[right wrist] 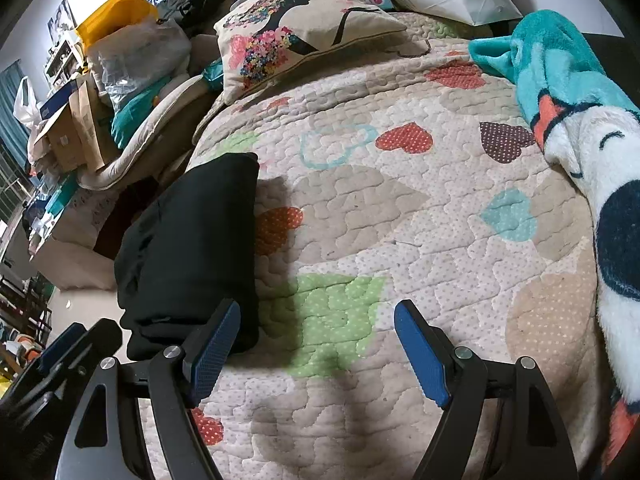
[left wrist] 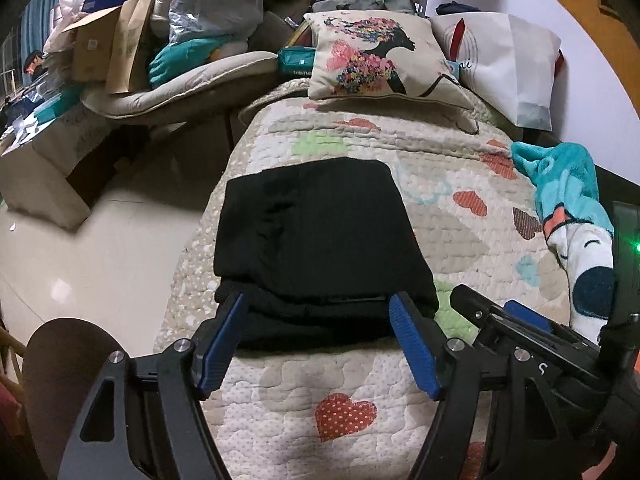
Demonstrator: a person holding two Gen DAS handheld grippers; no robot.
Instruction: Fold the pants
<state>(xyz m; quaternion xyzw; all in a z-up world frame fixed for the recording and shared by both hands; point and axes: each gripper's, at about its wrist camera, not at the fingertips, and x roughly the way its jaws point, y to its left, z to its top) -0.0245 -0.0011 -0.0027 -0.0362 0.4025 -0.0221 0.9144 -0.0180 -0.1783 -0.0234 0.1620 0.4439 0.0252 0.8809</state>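
Pants [left wrist: 320,236] lie folded on heart-patterned quilt [left wrist: 400,380] beside cluttered floor [left wrist: 80,256]

- The teal blanket [right wrist: 576,92] runs off the picture at 3 o'clock.
- The folded pants [left wrist: 320,236] hide their under layers.
- The boxes [left wrist: 96,44] at 10 o'clock look blurry.

Folded pants [left wrist: 320,240] on the quilt [left wrist: 420,168], pillow [left wrist: 376,56] behind, blanket [left wrist: 568,200] to the right.

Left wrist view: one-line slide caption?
Open left hand-held gripper poised at the near edge of folded black pants on a heart-print quilt.
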